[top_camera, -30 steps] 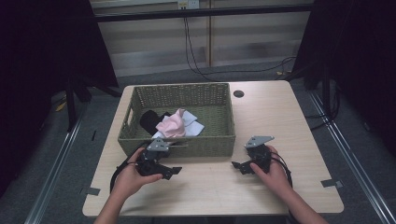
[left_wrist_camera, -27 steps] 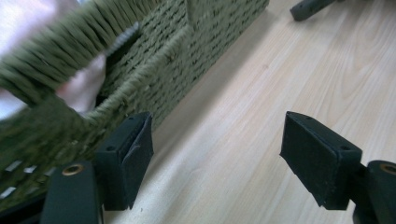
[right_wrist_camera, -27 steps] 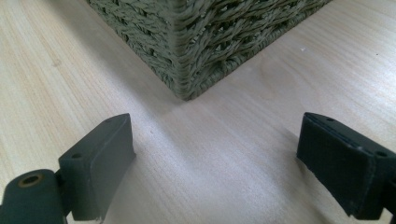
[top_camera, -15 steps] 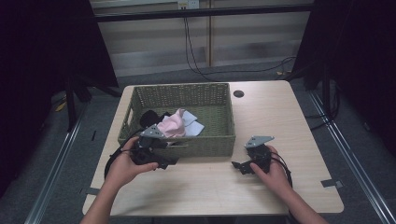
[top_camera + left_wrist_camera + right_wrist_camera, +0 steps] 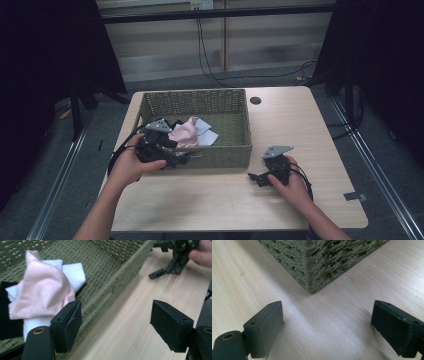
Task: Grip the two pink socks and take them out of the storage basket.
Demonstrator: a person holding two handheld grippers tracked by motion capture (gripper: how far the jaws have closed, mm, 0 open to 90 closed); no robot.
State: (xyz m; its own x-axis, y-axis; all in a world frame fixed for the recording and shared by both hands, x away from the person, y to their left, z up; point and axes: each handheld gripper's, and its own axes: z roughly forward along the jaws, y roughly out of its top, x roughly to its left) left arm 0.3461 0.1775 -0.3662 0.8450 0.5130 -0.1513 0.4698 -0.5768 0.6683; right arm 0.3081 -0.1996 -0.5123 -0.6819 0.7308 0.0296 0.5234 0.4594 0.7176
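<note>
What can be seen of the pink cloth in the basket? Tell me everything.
The pink cloth is pale, soft knit fabric, crumpled into a loose heap with one corner sticking up. It lies inside the woven green basket, toward its left front, on top of white cloths and beside a black one. The open left gripper hovers at the basket's front wall near it, not touching it.
</note>
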